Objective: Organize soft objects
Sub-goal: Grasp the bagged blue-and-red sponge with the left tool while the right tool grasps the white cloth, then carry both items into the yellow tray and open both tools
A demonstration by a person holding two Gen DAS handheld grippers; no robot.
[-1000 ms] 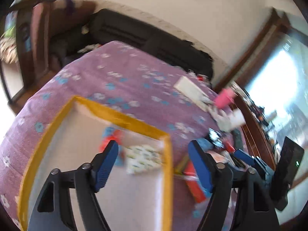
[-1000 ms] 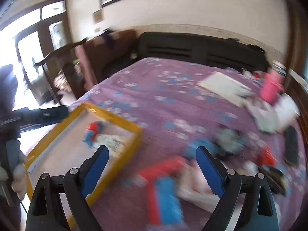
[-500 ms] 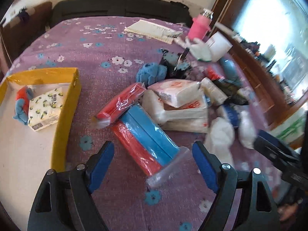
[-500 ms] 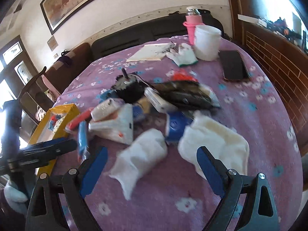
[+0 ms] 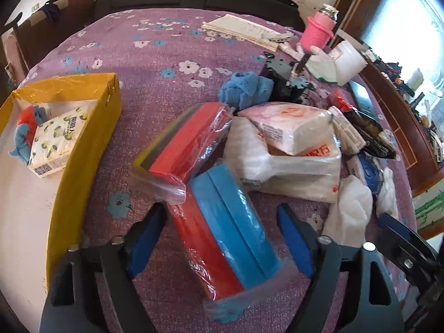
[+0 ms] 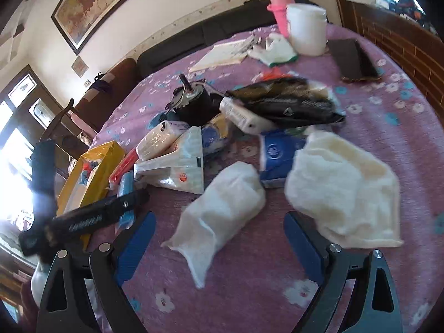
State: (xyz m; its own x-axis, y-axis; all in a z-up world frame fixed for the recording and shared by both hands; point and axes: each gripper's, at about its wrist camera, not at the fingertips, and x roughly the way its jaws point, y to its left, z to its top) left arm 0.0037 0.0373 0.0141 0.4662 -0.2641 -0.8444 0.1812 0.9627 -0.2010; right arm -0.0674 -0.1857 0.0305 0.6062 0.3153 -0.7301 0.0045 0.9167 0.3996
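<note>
A heap of soft things lies on the purple flowered cloth. In the left wrist view my left gripper (image 5: 222,236) is open, its jaws on either side of a bagged pack of blue and red sponges (image 5: 230,236). A second bagged red sponge pack (image 5: 186,144) leans beside it. White tissue packs (image 5: 291,149) and a blue cloth (image 5: 244,90) lie beyond. In the right wrist view my right gripper (image 6: 219,247) is open just above a white bagged wad (image 6: 222,211). A cream towel (image 6: 344,191) lies to its right.
A yellow box (image 5: 83,144) at the left holds a tissue pack (image 5: 58,138) and a red and blue toy (image 5: 25,127). A black motor (image 6: 194,102), black pouch (image 6: 288,100), phone (image 6: 352,58), white tub (image 6: 305,27), pink bottle (image 6: 280,5) and papers (image 5: 244,27) lie behind.
Both grippers swung from the yellow box toward the heap and came closer. The left one now straddles the blue and red sponge pack; the right one hangs over the white wad.
</note>
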